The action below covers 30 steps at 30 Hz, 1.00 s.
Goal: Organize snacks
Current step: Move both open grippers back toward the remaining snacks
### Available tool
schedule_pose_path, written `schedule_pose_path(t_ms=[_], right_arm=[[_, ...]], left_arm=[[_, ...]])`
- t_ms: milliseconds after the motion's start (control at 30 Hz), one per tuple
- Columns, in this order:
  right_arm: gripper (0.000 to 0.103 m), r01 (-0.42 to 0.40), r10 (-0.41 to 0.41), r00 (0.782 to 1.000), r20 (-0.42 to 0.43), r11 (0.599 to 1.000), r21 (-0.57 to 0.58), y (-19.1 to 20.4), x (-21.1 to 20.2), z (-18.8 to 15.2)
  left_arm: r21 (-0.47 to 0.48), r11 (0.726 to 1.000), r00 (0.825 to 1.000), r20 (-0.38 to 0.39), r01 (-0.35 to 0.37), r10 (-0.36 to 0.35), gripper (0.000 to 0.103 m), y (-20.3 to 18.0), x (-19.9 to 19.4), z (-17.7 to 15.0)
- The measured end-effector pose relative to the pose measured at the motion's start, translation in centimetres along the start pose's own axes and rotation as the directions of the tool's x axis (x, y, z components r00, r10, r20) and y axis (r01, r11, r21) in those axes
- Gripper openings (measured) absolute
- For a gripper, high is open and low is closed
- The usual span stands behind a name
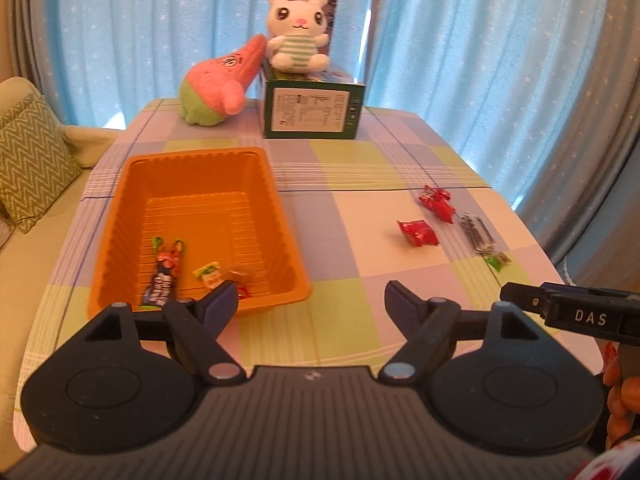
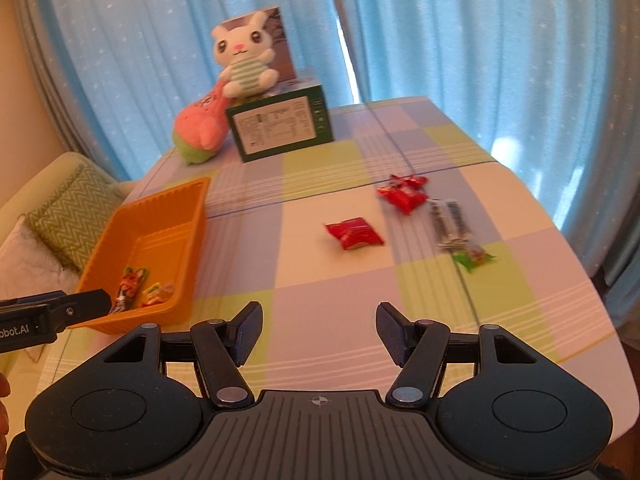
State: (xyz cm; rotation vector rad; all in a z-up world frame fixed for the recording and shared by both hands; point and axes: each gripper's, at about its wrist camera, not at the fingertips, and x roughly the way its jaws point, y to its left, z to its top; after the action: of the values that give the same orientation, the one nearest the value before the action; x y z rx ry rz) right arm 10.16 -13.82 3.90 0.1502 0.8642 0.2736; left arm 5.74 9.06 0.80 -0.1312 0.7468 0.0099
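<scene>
An orange tray [image 1: 200,160] sits on the left of the checked tablecloth. It holds a dark bar wrapper [image 1: 162,280], a green-yellow candy [image 1: 208,274] and a clear-wrapped candy [image 1: 240,276]. My left gripper [image 1: 312,296] hovers open at the tray's near right corner with nothing between its fingers. On the right lie a red packet [image 2: 354,234], two more red packets [image 2: 402,194], dark silver bars [image 2: 450,222] and a green candy [image 2: 472,258]. My right gripper [image 2: 319,314] is open and empty, short of the red packet. The tray [image 2: 160,200] is to its left.
A white plush rabbit [image 1: 298,32] sits on a green box [image 1: 312,114] at the table's far edge, with a pink plush [image 1: 220,80] leaning beside it. Blue curtains hang behind. A sofa with a zigzag cushion [image 1: 28,160] stands left of the table.
</scene>
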Motion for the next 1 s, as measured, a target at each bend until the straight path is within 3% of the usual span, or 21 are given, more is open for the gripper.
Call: schedule_pose_path(t_ms=[500, 1000], right_arm=[[0.063, 0.087, -0.089, 0.996, 0.016, 0.992, 0.094, -7.6, 0.3, 1.2], [0.063, 0.106, -0.106, 0.994, -0.025, 0.994, -0.007, -13.3, 5.3, 4.2]], left_arm=[[0.041, 0.997, 0.998, -0.033, 0.063, -0.062, 0.078, -5.4, 4.5, 1.4], [0.085, 0.993, 0.994, -0.072, 0.083, -0.077, 0.078, -9.6, 12.3, 3.3]])
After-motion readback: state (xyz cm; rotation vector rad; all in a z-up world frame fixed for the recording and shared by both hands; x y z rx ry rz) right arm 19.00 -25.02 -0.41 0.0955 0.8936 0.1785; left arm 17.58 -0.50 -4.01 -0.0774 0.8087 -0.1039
